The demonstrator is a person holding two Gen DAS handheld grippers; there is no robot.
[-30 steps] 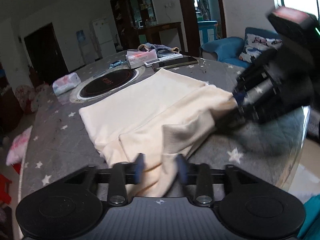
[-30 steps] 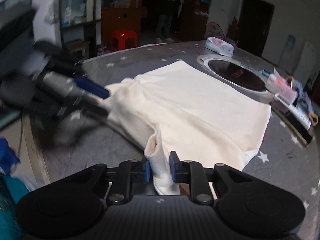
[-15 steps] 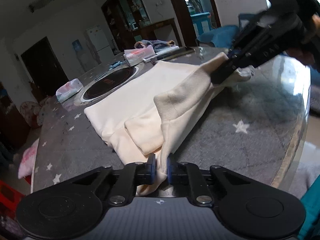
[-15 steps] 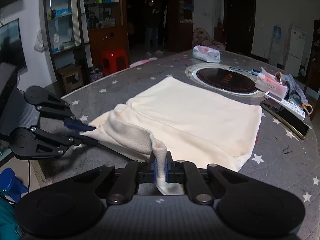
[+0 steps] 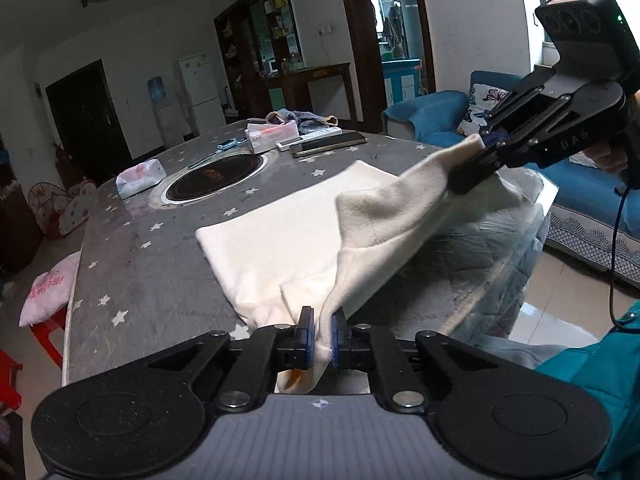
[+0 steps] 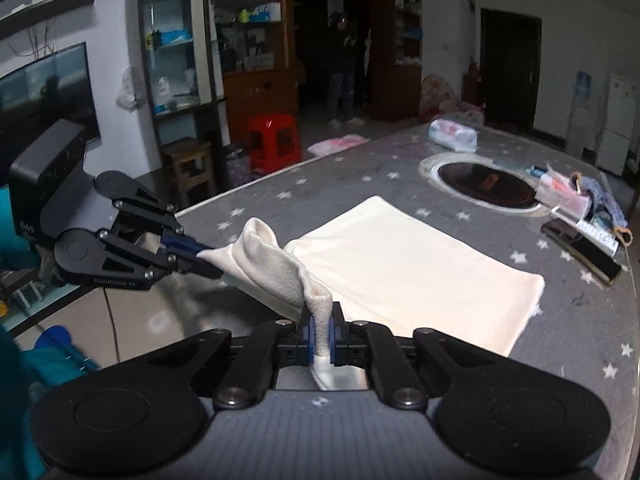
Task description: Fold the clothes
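My left gripper [image 5: 321, 338] has its fingers pinched tight on one corner of the cream garment [image 5: 280, 248], and my right gripper [image 6: 322, 336] is clamped the same way on the other corner. I see that near edge lifted off the table [image 5: 140, 264] and sagging between the two grips, fleecy inside showing, while the rest lies flat and smooth toward the table's middle. Past it sits a round black cooktop [image 6: 486, 186] set into the table. A tissue pack [image 5: 140, 178] lies near the left edge, and a phone [image 5: 330, 148] and a box [image 5: 272, 138] at the far edge. Nothing lies on the cloth.
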